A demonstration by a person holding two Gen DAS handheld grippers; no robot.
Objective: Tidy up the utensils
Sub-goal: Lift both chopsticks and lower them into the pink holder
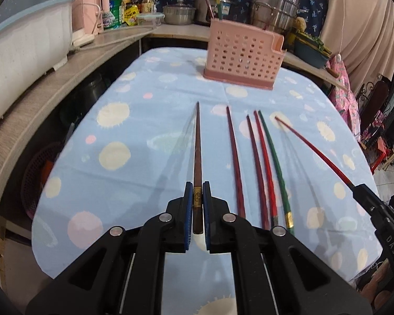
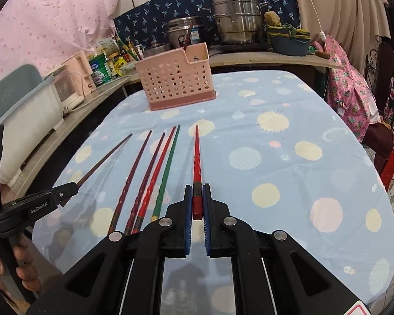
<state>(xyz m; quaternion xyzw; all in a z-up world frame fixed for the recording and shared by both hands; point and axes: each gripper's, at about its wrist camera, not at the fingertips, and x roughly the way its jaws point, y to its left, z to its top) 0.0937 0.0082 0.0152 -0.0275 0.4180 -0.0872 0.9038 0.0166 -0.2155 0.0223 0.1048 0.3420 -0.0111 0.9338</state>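
Observation:
My left gripper [image 1: 197, 187] is shut on a brown chopstick [image 1: 197, 147] with a gold band, pointing forward above the table. My right gripper [image 2: 197, 190] is shut on a red chopstick [image 2: 197, 157], also pointing forward. Between them several chopsticks lie side by side on the cloth: two dark red [image 1: 233, 157], one bright red [image 1: 266, 162] and one green [image 1: 274, 162]. A pink perforated utensil basket [image 1: 243, 55] stands at the far side of the table, seen also in the right wrist view [image 2: 174, 78]. The right gripper shows in the left wrist view [image 1: 354, 185].
The table wears a light blue dotted cloth [image 1: 134, 120]. A counter behind holds steel pots [image 1: 273, 8], bottles and jars [image 1: 115, 13], a pink appliance [image 1: 89, 18] and a white dish rack [image 1: 26, 39]. A pink garment [image 2: 346, 84] hangs at the right.

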